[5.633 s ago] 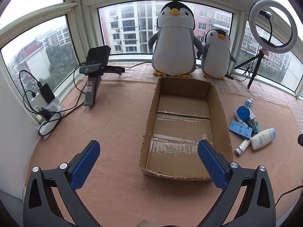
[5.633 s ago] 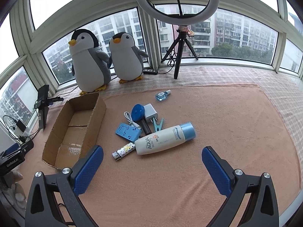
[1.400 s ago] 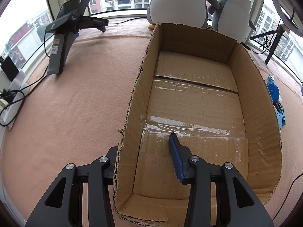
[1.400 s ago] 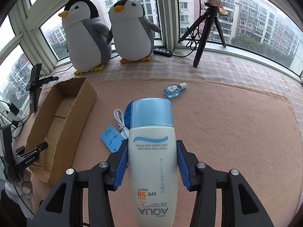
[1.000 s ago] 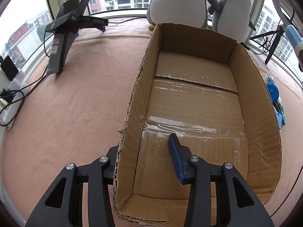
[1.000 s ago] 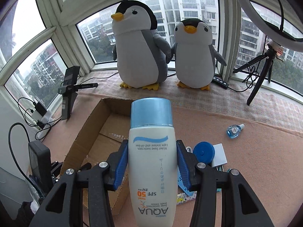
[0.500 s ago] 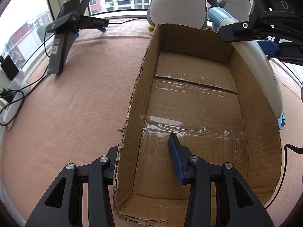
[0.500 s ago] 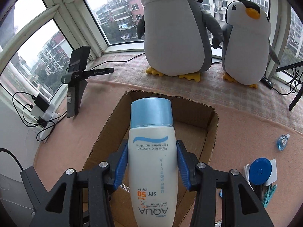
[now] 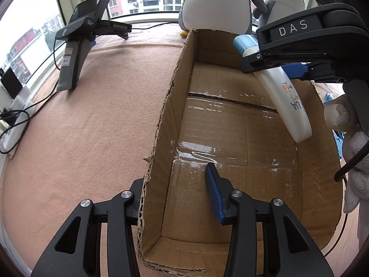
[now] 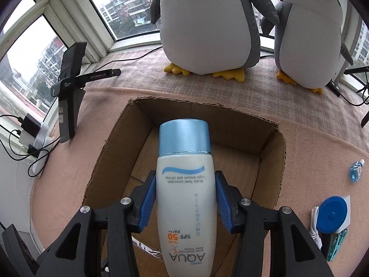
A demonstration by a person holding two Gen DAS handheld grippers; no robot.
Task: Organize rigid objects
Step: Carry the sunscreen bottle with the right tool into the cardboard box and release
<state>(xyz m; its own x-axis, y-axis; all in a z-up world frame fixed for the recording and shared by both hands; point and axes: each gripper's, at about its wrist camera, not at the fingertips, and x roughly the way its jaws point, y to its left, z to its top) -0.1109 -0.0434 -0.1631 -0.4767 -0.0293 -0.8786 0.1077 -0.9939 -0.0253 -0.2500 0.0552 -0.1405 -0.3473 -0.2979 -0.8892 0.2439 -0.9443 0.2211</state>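
Right wrist view: the right gripper (image 10: 185, 199), black struts tipped with ribbed blue pads, clamps the flat sides of one smooth white plastic sunscreen bottle with a pale-blue cap (image 10: 185, 184). Its long axis runs straight ahead between the fingers, cap pointing forward and away from the camera, printed label inverted. Below and beyond the fingertips lies one open, shallow rectangular corrugated cardboard box (image 10: 272, 161), rim edges ragged; the bottle hangs over its interior.

Left wrist view: the left gripper (image 9: 175, 184) pinches the box's near left wall, one finger outside, one blue pad (image 9: 213, 191) inside; clear tape strips glint on the box floor ahead. Forward and right of these fingers, the bottle slants with cap toward the far wall, base toward the right wall. A white-gloved hand (image 9: 352, 161) appears at the right edge.

Right of the right fingers lie one round blue disc on a white card (image 10: 332, 214) and one small clear blue bottle (image 10: 356, 172). Farthest ahead, two soft grey-and-white plush penguins (image 10: 207, 23) stand on the peach fleece cloth (image 9: 92, 115).
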